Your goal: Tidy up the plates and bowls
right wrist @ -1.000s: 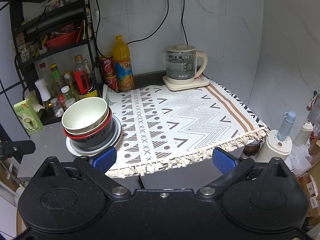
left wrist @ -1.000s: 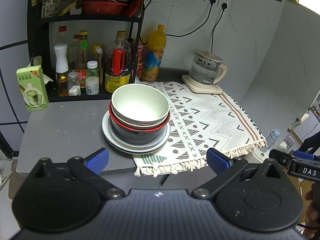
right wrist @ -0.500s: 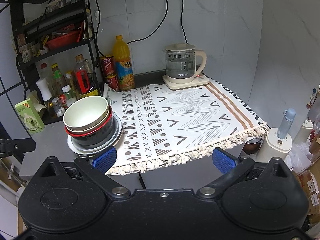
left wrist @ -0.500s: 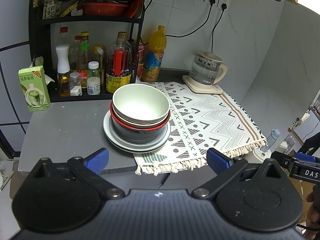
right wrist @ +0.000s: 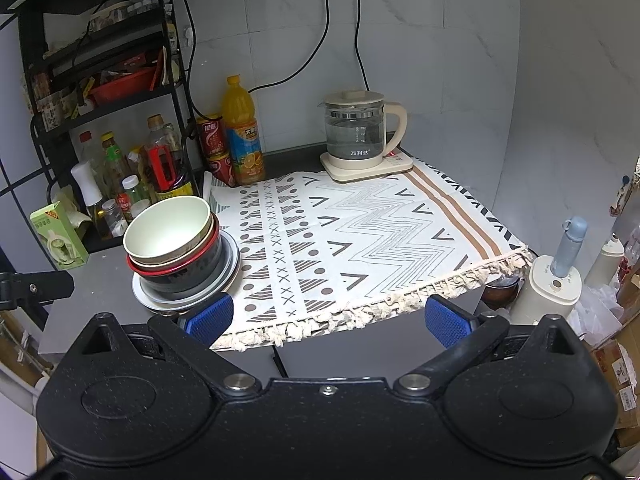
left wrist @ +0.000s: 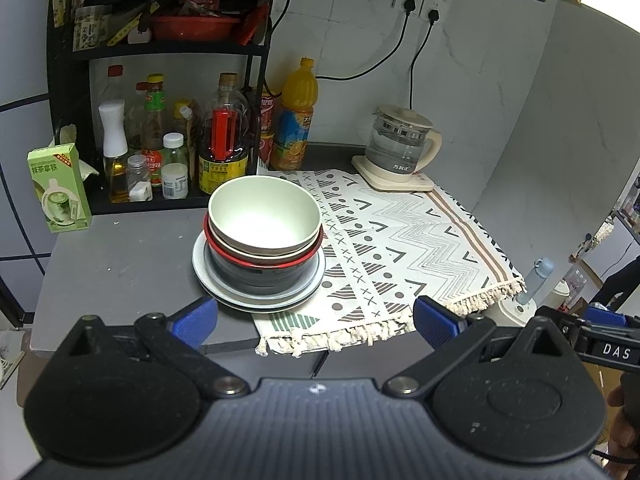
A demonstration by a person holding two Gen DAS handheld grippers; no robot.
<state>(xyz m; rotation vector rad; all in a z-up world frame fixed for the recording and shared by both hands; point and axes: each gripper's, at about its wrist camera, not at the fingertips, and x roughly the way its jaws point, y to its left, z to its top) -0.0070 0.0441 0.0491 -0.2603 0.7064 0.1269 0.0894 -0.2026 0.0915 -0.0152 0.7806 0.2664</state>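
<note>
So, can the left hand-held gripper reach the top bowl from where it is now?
Probably yes. The left hand-held gripper is open, and nothing stands between it and the top bowl, which sits uncovered on the stack right ahead.

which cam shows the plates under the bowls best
The left wrist view: the plates lie nearly centred, their rim visible almost all round the stacked bowls. In the right wrist view they sit off to the left, partly hidden by the right claw.
</note>
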